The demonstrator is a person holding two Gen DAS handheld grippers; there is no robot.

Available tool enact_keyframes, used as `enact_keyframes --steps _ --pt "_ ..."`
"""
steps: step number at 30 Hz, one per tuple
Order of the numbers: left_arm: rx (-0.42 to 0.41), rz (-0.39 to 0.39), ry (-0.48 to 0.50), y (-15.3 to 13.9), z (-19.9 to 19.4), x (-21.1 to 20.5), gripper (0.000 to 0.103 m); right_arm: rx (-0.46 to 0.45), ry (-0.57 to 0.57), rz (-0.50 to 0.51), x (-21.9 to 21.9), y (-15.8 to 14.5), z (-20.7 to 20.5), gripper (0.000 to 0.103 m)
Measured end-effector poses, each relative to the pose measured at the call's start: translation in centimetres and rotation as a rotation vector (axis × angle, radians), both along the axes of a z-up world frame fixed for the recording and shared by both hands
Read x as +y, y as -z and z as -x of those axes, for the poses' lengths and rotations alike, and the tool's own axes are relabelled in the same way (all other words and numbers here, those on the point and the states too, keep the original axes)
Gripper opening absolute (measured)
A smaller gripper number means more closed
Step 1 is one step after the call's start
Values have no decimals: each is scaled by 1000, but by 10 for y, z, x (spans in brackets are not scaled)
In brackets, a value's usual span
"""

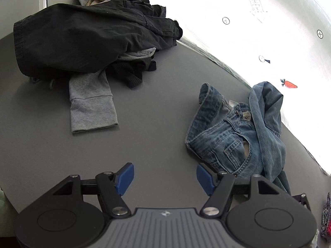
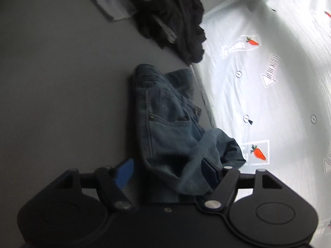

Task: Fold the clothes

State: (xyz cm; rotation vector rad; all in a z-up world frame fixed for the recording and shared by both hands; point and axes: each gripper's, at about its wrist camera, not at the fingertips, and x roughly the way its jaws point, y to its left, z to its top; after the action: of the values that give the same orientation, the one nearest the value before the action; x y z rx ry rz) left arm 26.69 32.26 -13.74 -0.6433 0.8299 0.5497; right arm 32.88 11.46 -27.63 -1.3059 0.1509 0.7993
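**Nothing folded yet: jeans still in a heap**

Two claws, both spread wide, neither holding anything. Judging by how things lie, the folding has hardly begun: no garment in either view is flat, squared or stacked.

The left claw (image 1: 165, 177) hovers over bare grey bench (image 1: 144, 113), its blue pads well apart, with only bench surface between them. The right claw (image 2: 167, 170) is equally wide open, and denim shows between its pads; whether a pad touches the cloth I cannot tell, but the jaws are not closed on it.

The jeans (image 1: 238, 132) lie crumpled at the bench's edge, just beside a white sheet (image 1: 258, 41) printed with carrots and arrows; one part of the denim lies over onto that sheet. The waistband is bunched and curled upward, a pocket faces up, and a leg is thrown across the body of the garment. In the right wrist view the jeans (image 2: 171, 128) run lengthwise away from the claw, twisted, with a rounded fold nearest it. They would need spreading flat before any fold.

Farther back, well apart from the jeans, sits a dark pile of clothes (image 1: 82, 41), with a grey sleeve (image 1: 91, 103) trailing out from under it onto the bench. All of that looks unsorted too, so most of the task remains.
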Motion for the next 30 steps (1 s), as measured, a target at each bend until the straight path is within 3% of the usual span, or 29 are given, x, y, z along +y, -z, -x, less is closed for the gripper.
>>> enact_keyframes --steps 2,3,5,7,10,13,14,17,20,23,26,30 --pt "-6 16 -18 6 -2 11 72 63 45 23 16 2 -14 71" --pt "-6 25 -27 10 -3 16 72 73 64 33 20 3 -21 59" --pt "-1 45 -42 16 -8 25 72 70 48 91 23 3 -38 18" --pt "4 64 -54 23 -18 34 72 61 -26 107 20 -15 -46 16" --pt "-4 46 -55 25 -38 44 72 -57 -61 5 24 -83 -86 8" --pt "13 -5 -47 26 -66 50 72 -216 86 -173 49 -155 -172 7" --pt "17 -17 -42 27 -75 53 72 -277 146 -202 57 -167 -196 2" --pt "26 -11 -29 32 -92 58 72 -464 330 -270 80 -196 -268 11" --pt "35 5 -17 38 -106 63 72 -363 374 -398 81 -205 -264 47" --pt "55 33 -11 47 -115 67 72 -54 351 -468 75 -180 -222 48" --pt "92 77 -11 60 -118 73 72 252 283 -382 84 -122 -177 48" --pt "99 95 -24 62 -113 83 72 450 235 -261 110 -50 -138 51"
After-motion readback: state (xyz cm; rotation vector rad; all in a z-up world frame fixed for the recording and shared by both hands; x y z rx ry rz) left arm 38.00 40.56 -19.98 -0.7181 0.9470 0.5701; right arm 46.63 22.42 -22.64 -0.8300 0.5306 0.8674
